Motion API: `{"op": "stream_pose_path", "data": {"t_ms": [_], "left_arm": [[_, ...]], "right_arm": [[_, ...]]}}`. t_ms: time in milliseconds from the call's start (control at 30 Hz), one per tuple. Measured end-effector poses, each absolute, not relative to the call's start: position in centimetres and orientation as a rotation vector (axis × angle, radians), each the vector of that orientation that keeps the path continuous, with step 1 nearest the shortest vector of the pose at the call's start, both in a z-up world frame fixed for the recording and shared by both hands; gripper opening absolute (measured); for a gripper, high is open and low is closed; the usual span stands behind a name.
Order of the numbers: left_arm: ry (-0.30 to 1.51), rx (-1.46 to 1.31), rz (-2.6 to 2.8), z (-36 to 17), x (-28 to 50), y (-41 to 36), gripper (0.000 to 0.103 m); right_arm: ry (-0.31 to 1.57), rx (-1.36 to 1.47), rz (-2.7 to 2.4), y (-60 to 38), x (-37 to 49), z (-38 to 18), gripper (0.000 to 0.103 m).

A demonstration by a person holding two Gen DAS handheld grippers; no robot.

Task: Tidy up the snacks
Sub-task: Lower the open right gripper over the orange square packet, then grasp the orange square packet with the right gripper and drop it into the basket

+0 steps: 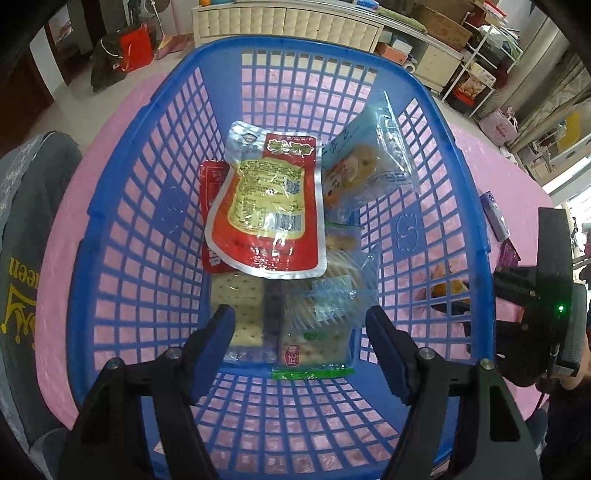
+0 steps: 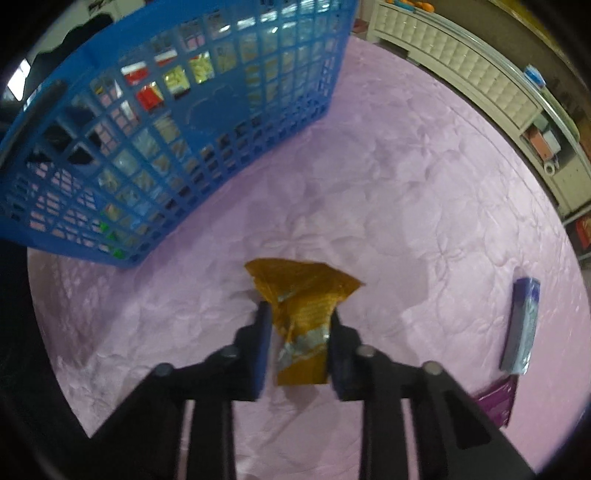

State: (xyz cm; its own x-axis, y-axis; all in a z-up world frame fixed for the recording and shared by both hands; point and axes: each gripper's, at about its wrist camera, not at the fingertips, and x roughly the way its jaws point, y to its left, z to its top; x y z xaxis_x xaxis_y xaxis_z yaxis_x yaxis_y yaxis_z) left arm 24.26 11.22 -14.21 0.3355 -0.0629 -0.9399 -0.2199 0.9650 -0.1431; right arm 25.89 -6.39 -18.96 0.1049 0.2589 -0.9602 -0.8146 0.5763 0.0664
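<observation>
This looks like a room in a home, maybe a living room that is also used to store things. A round table with a soft pink quilted cloth (image 2: pixel 369 192) stands in the middle. Behind it runs a long low cream cabinet with padded square fronts (image 1: pixel 288 22). Brown cardboard boxes (image 1: pixel 441 22) sit piled on top of it. A white wire shelf rack full of packets (image 1: pixel 476 79) stands to the right side. On the pale tiled floor (image 1: pixel 74 107) near the wall sits a red paper shopping bag (image 1: pixel 135 46). It is cluttered and cosy, like a place where a family lives.
</observation>
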Motion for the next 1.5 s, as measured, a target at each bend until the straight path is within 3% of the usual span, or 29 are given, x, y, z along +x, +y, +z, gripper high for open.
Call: {"op": "stream_pose_path", "data": {"t_ms": [233,700,1500], "left_arm": [[1.191,-0.259,0.085,-12.3,23.1,10.9,0.071],[1.043,-0.221,0.05,-5.3,19.7,13.3,0.071],[1.009,-0.237,0.062,-6.2,19.9,19.1,0.071]], "right_arm": [[1.197,-0.545,0.797,-7.3,23.2,-16.4,0.013],[1.046,-0.398,0.73,-5.6,21.0,-3.6,0.013],[1.088,-0.508,0.678,4.2,24.9,-5.9,0.014]]}}
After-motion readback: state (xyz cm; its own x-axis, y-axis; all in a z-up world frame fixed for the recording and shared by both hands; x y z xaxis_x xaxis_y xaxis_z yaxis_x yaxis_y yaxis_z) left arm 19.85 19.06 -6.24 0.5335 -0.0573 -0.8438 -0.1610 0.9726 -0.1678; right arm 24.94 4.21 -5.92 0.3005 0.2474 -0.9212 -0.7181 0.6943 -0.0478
